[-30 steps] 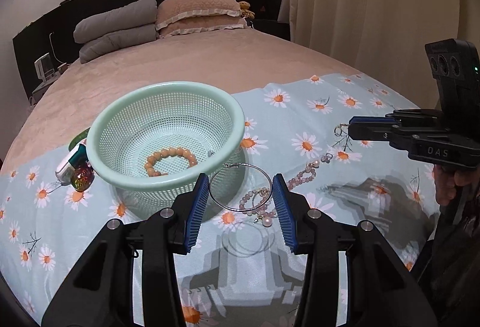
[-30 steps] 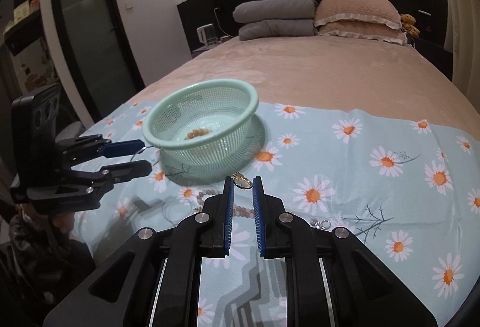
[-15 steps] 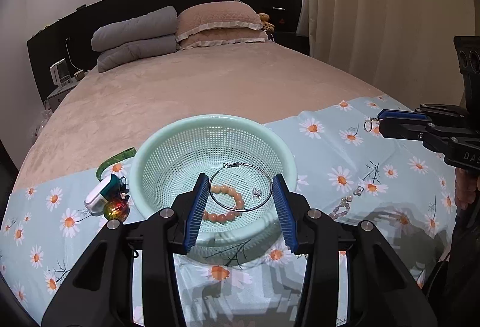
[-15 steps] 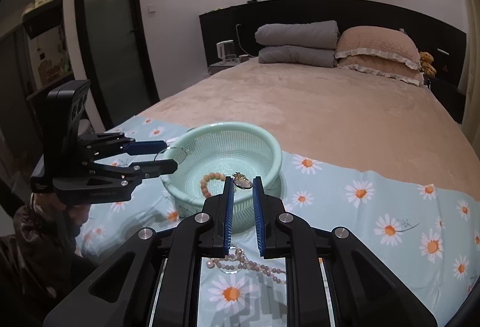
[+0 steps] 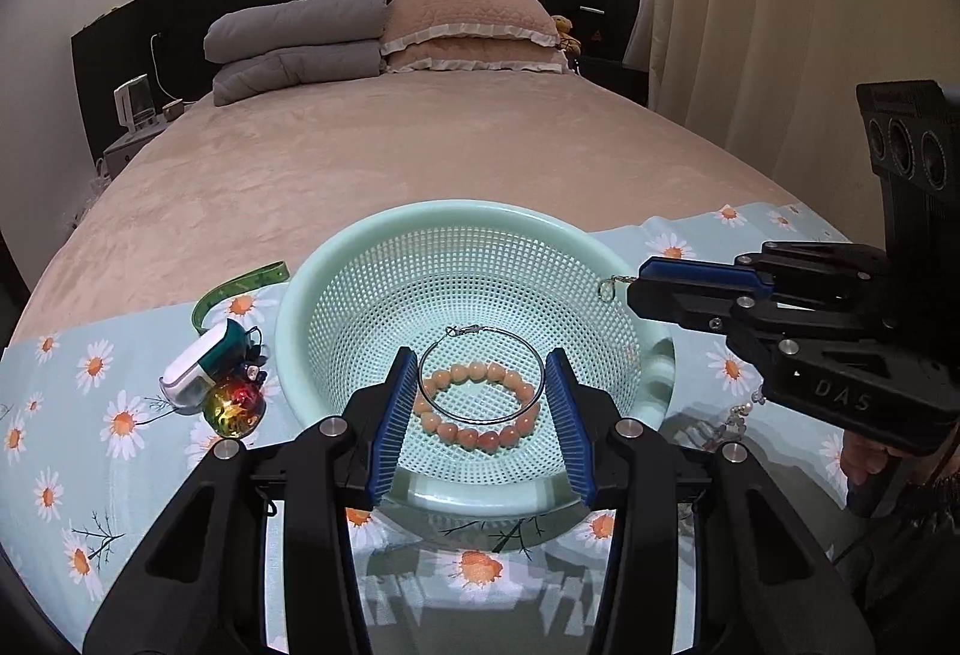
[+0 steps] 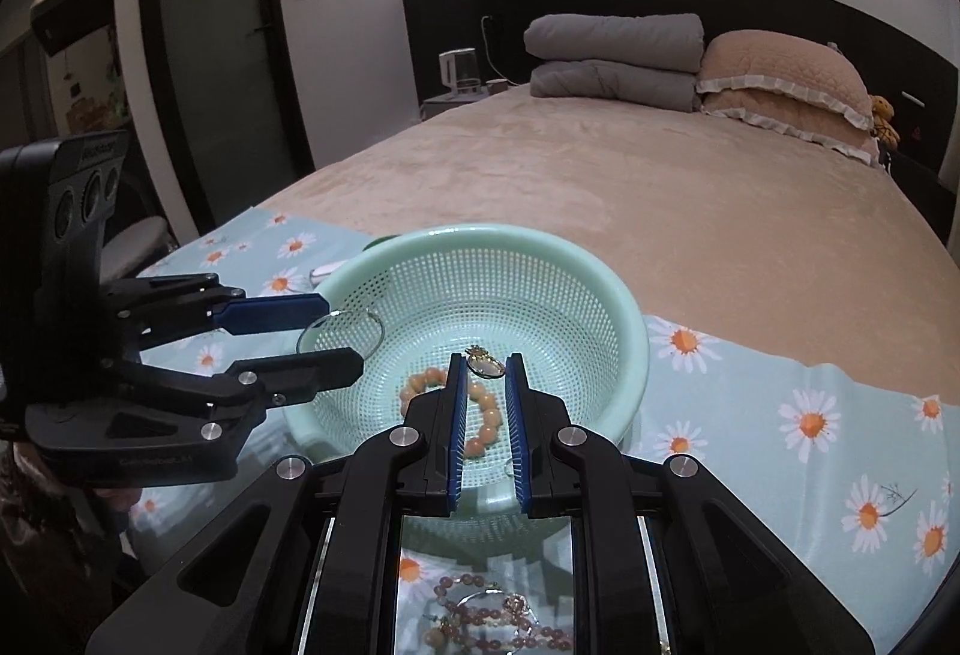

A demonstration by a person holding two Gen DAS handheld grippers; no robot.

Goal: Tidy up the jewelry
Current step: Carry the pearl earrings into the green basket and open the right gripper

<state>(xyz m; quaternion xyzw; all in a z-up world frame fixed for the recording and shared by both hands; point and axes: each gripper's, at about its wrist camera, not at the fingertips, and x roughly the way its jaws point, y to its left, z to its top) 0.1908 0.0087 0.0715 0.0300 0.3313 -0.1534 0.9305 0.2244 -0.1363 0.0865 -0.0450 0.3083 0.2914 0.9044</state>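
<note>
You are working at the foot of a bed covered in a tan blanket, with a pale blue daisy-print cloth spread across its near end. A mint green mesh basket sits on that cloth, and a bracelet of orange beads lies on its bottom.

Your left gripper hangs over the basket with its fingers partly apart, gripping a large thin silver hoop by its two sides; the hoop is held above the bead bracelet. Your right gripper is also over the basket, its fingers nearly closed and pinching a small gold-toned pendant at their tips.

To the left of the basket in the left wrist view, a green band, a small white and teal case and a shiny multicoloured faceted piece rest on the cloth. Below the right gripper, a heap of pinkish bead strands lies on the cloth near the basket. Folded grey bedding and a tan pillow are at the headboard.
</note>
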